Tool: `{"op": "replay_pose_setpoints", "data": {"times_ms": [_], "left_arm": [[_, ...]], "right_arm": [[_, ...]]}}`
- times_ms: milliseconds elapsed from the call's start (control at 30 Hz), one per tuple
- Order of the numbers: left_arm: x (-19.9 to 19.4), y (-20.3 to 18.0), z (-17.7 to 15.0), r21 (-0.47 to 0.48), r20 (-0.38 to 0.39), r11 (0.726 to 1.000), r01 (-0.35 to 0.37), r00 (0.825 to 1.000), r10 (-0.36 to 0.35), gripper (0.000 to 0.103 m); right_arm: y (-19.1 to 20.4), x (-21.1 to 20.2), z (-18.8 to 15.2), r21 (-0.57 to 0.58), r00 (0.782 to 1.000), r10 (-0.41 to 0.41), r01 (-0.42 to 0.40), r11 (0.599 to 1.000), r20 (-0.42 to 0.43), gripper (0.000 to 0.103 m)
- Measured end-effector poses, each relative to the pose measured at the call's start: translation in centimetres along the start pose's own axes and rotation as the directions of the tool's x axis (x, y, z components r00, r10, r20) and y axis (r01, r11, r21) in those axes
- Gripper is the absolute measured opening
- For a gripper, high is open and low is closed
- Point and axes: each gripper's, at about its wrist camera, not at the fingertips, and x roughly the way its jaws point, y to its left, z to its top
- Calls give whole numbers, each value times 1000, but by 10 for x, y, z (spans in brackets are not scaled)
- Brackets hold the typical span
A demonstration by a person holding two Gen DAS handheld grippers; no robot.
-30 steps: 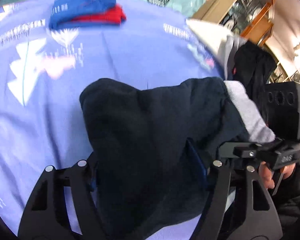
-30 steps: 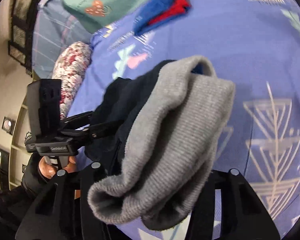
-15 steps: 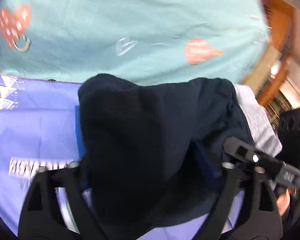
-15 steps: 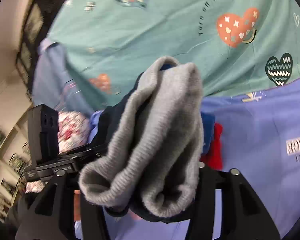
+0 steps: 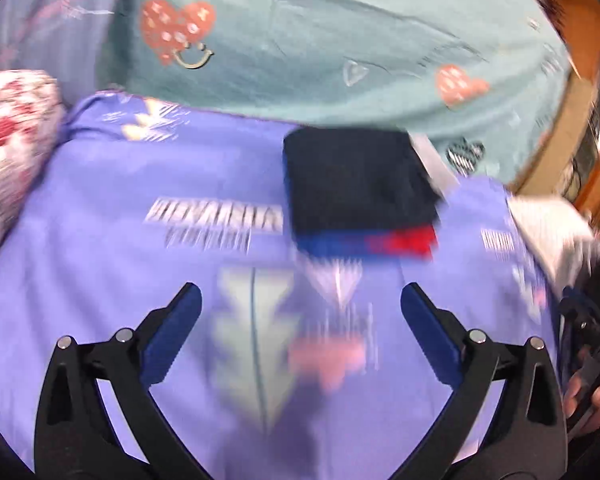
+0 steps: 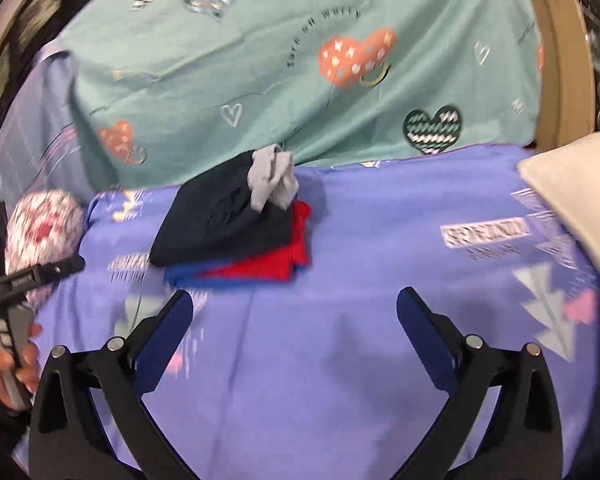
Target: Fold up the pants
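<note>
The folded dark navy pants [image 5: 356, 176] with a grey waistband [image 6: 272, 178] lie on top of a folded blue and red garment [image 6: 268, 266] at the far side of the purple bedsheet [image 6: 340, 352]. The pants also show in the right wrist view [image 6: 220, 220]. My left gripper [image 5: 300, 304] is open and empty, well short of the stack. My right gripper [image 6: 294, 312] is open and empty, also short of the stack. The left wrist view is blurred by motion.
A teal sheet with hearts [image 6: 300, 80] hangs behind the bed. A floral pillow [image 5: 8, 128] lies at the left. A white pillow [image 6: 572, 200] lies at the right edge. A wooden cabinet [image 5: 592, 80] stands at the right.
Both grippers held the pants and carried them over the blue and red stack. Now both have opened and pulled back, and the pants rest on the stack.
</note>
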Motion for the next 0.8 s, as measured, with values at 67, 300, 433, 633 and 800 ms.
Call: {"op": "replay_pose_setpoints", "data": {"times_ms": [67, 300, 433, 633, 800], "left_arm": [[-40, -4, -45, 11, 27, 1000, -17, 1000, 16, 101], [-111, 13, -149, -73, 165, 983, -170, 970, 180, 101], [-108, 15, -168, -64, 163, 969, -240, 955, 248, 101], [-102, 2, -159, 15, 184, 957, -290, 941, 282, 101], [-100, -1, -147, 34, 238, 958, -285, 933, 269, 101]], "right_arm": [[4, -36, -35, -31, 1000, -12, 12, 999, 15, 102], [7, -104, -133, -72, 988, -74, 85, 994, 137, 102], [9, -114, -142, -72, 978, -98, 113, 991, 184, 102], [5, -99, -144, -57, 986, -137, 143, 988, 96, 102], [-6, -96, -144, -4, 993, -97, 98, 995, 71, 102]]}}
